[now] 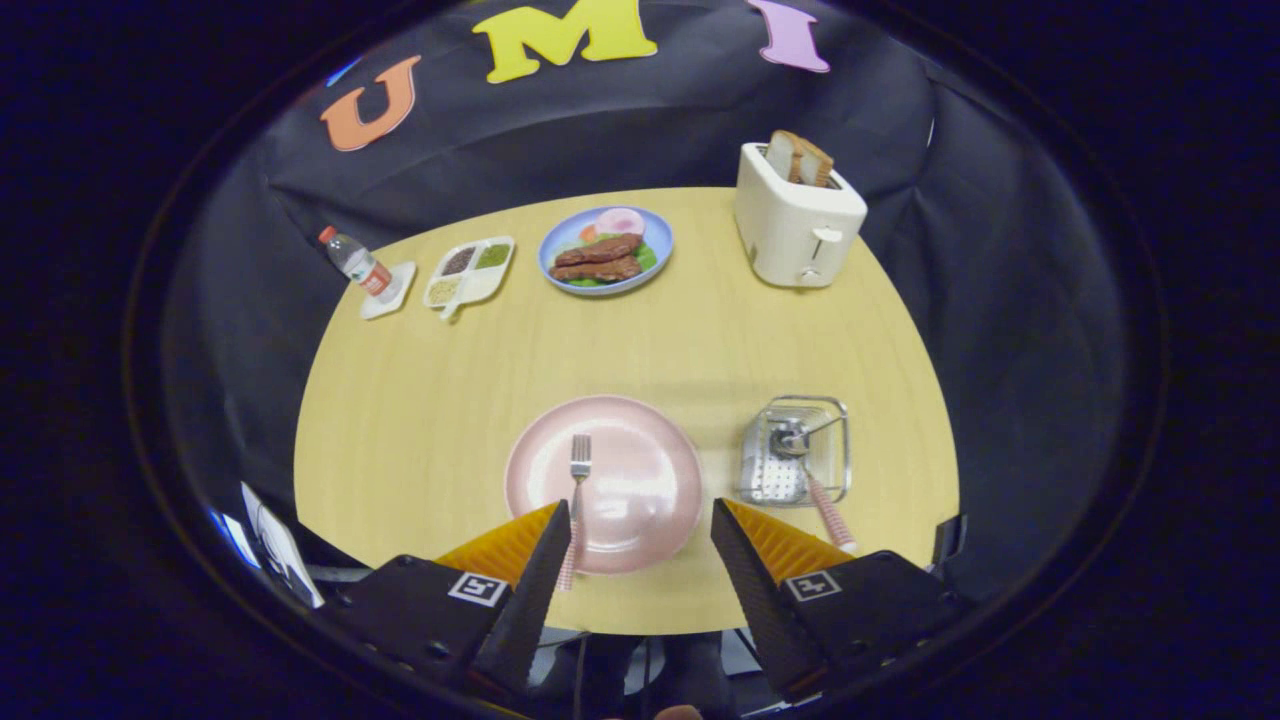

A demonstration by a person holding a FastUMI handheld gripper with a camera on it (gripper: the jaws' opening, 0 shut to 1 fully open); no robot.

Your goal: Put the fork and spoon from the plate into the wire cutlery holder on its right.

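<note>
Gripper [640, 530]: fingers spread wide, holding nothing, above near edge of table [420, 400]
Fork [578, 480]: lying on pink plate [640, 470], handle beside left finger
Spoon [815, 480]: leaning in wire cutlery holder [840, 440], right of plate

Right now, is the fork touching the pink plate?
Touching. In the gripper view the fork lies flat on the pink plate, its handle reaching over the near rim. The open gripper holds nothing.

Fork [578, 480] on plate [640, 470], spoon [815, 480] in holder [797, 450]
</note>
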